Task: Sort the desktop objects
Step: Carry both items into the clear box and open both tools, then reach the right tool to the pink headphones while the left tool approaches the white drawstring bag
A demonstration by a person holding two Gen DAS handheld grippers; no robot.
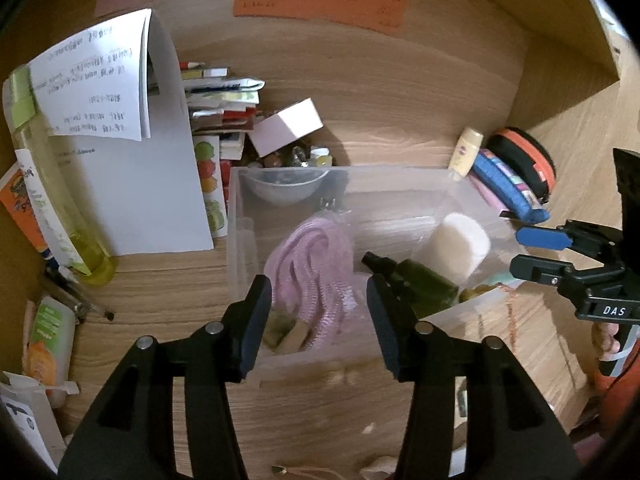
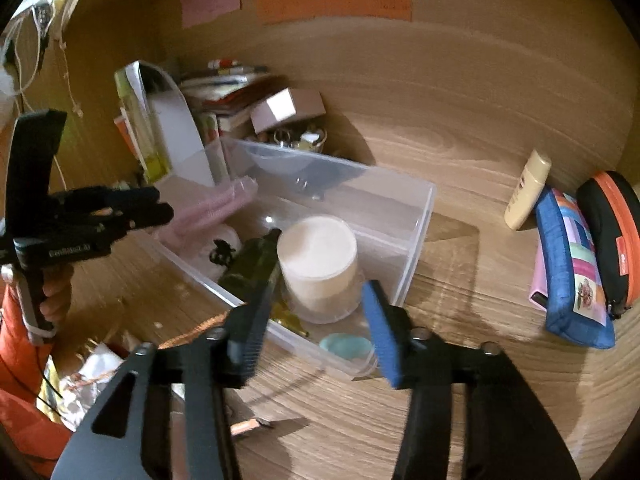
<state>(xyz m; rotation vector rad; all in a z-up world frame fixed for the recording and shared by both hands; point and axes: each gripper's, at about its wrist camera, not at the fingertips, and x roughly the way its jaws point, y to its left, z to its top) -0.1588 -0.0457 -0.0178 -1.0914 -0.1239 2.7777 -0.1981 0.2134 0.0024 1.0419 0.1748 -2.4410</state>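
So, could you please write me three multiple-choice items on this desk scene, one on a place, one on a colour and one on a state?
1. Where is the white jar?
A. inside the clear bin
B. on the book stack
C. beside the blue pouch

2. What colour is the pad on the right gripper?
A. red
B. blue
C. green

3. How is the left gripper?
A. shut on the pink mesh
B. shut on the dark bottle
C. open, holding nothing

Answers: 1 A, the bin's walls surround the jar; 2 B, one finger carries a blue pad; 3 C, its fingers stand apart above the bin's near end with nothing pinched.
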